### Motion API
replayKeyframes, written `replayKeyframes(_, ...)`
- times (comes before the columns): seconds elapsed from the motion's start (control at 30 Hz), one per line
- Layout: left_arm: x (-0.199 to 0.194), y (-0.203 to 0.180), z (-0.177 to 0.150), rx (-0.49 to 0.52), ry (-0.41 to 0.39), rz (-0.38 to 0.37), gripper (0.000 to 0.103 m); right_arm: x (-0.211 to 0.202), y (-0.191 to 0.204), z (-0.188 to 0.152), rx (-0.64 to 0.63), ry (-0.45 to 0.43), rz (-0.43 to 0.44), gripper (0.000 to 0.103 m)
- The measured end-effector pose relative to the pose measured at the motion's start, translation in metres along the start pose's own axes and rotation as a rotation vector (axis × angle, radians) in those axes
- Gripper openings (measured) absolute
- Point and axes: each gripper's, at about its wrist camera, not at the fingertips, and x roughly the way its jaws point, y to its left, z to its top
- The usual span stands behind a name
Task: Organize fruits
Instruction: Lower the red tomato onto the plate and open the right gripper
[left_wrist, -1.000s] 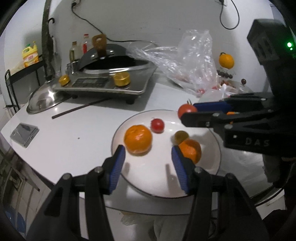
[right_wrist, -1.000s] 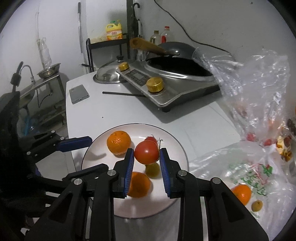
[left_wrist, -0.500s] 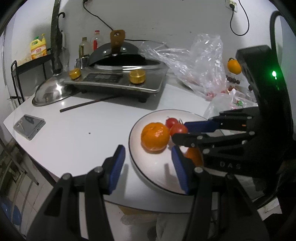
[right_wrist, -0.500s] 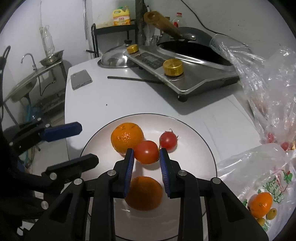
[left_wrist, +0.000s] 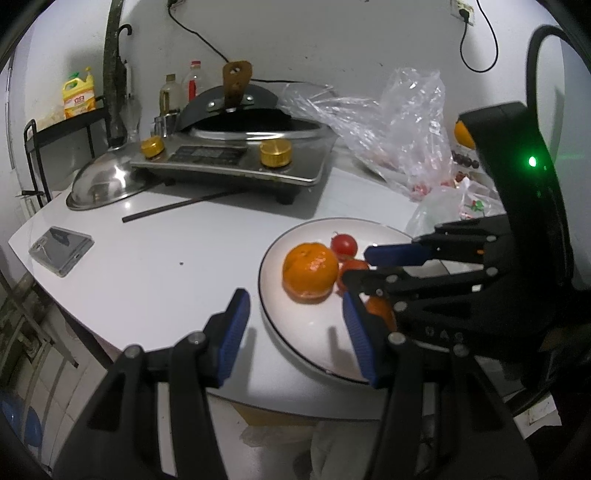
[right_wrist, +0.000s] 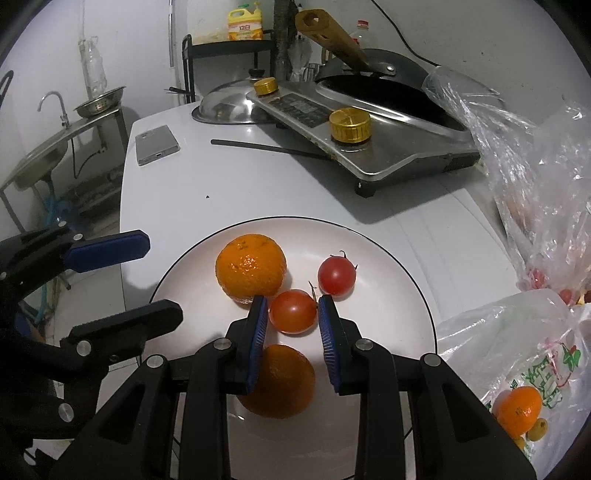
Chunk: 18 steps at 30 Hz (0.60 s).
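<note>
Plate (right_wrist: 388, 251), one, white with dark rim, on the worktop (right_wrist: 229, 192) near its front edge. On it: two oranges, two tomatoes.

Far orange (right_wrist: 251, 269): left, dimpled, bright. Near orange (right_wrist: 280, 384): under the right gripper, shadowed.

Far tomato (right_wrist: 337, 275): red, stemmed, lying free. Near tomato (right_wrist: 293, 311): red-orange, glossy, mid-plate.

Right gripper (right_wrist: 291, 314): angled steeply down over the plate, blue fingers (right_wrist: 258, 325) narrowly set, clamped on the near tomato.

Left gripper (left_wrist: 295, 332): left of plate, tilted down, fingers parted, holding nothing.

Bag (right_wrist: 517, 369), right, holds more fruit.
</note>
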Motion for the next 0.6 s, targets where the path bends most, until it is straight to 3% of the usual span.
replayKeyframes(0.53, -0.022, -0.024, 0.008, 0.027, -0.029, -0.001, 0.055, -0.048, -0.014, -0.005, 0.053, -0.075, -0.018, 0.031)
replayKeyframes(0.6, -0.026, -0.029, 0.009, 0.032, -0.034, -0.003, 0.063, -0.055, -0.014, -0.007, 0.055, -0.083, -0.022, 0.031)
